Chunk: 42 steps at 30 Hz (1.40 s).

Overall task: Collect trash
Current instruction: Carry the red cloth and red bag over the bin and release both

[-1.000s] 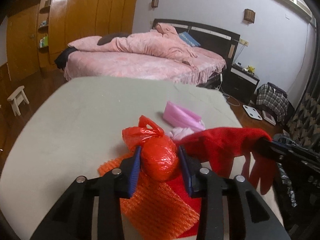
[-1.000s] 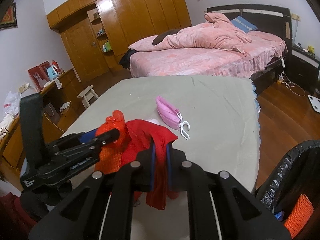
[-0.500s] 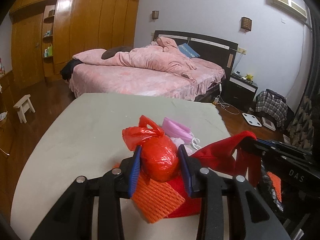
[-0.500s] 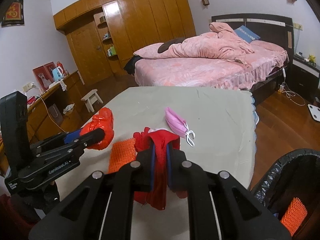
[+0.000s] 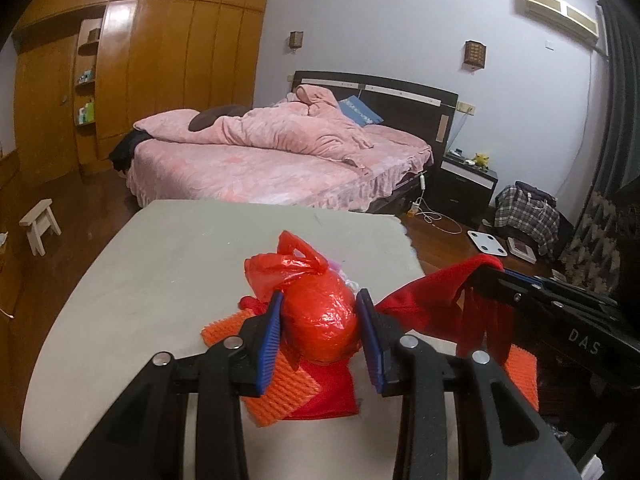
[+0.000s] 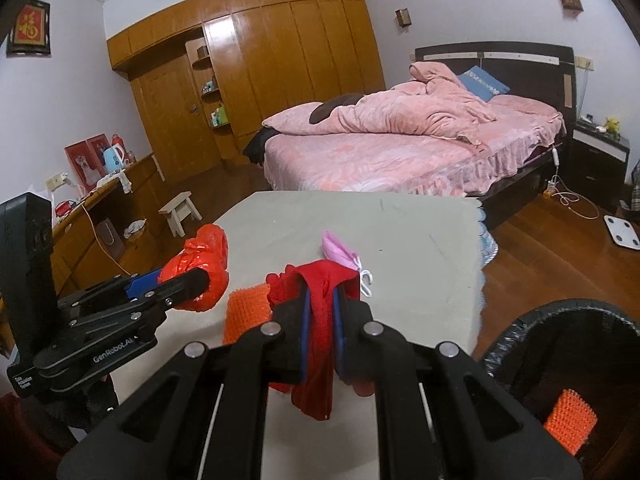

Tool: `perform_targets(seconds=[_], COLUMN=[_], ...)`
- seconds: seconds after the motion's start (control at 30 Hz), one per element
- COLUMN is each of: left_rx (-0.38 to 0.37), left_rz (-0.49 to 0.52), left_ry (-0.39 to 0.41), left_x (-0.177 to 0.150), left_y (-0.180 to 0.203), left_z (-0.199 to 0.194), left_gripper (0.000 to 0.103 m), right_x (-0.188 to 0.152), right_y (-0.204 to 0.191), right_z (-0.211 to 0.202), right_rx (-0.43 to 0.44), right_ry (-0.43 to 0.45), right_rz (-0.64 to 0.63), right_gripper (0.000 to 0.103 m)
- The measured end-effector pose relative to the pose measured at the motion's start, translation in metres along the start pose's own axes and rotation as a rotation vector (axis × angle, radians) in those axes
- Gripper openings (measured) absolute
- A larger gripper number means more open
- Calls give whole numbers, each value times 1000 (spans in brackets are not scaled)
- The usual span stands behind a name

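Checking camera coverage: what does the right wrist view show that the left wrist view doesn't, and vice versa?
Right wrist only: the black-lined trash bin with an orange mesh piece inside, the pink face mask in full, and the desk with a kettle.

Left wrist only: the air conditioner and the plaid bag on the floor.

Both: the left gripper shut on the red plastic bag, the right gripper shut on the red cloth, orange mesh on the table, the bed.

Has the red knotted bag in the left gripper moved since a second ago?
Yes. The red knotted bag, clamped in the left gripper, has lifted off the orange mesh, leftward past the table edge.
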<state>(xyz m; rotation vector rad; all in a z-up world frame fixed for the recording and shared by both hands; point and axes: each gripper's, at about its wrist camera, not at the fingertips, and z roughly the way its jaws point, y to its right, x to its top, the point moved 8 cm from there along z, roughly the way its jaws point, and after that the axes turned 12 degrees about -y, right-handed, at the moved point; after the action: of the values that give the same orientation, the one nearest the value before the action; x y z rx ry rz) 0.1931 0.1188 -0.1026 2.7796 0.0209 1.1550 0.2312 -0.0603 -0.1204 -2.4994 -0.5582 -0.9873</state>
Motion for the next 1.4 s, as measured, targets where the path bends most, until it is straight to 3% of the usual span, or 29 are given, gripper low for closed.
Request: perform_targets(seconds=[0.67, 1.4], left_rx=[-100, -299], left_rz=[117, 314], left_ry=[25, -20], left_x=[-1, -23], left_y=[88, 239], left_z=[-17, 9], left_gripper=[36, 36], right_x=[-22, -87], right_y=[62, 170], right_z=[-79, -146], right_rx=[-124, -323], right_ry=[78, 78], right_rz=[75, 225], right_gripper=[9, 9])
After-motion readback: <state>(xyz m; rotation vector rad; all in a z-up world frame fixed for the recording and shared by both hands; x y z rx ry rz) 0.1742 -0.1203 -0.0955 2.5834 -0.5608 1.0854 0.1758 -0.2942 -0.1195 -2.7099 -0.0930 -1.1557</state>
